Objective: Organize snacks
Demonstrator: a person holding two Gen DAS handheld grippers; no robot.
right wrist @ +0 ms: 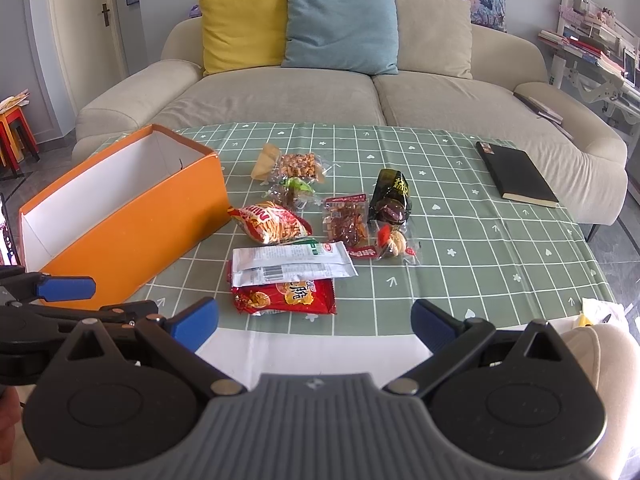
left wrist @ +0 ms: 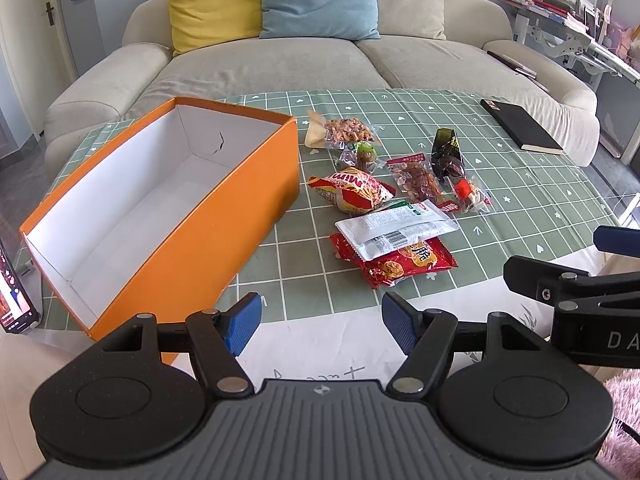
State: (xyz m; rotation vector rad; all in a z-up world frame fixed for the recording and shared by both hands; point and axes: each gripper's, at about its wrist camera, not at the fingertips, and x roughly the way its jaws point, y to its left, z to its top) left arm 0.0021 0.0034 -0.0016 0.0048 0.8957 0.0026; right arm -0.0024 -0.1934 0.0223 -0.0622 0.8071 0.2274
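Each gripper is matte black plastic with a ribbed grey housing between two round, disc-shaped pivots. On the left gripper (left wrist: 318, 322), angled black link arms with silver rivets carry blue, finely textured pads (left wrist: 243, 322). The right gripper (right wrist: 316, 320) has the same build, with blue pads (right wrist: 194, 322). Seen from the left wrist, its black side shows a screw and pale letters "DA".
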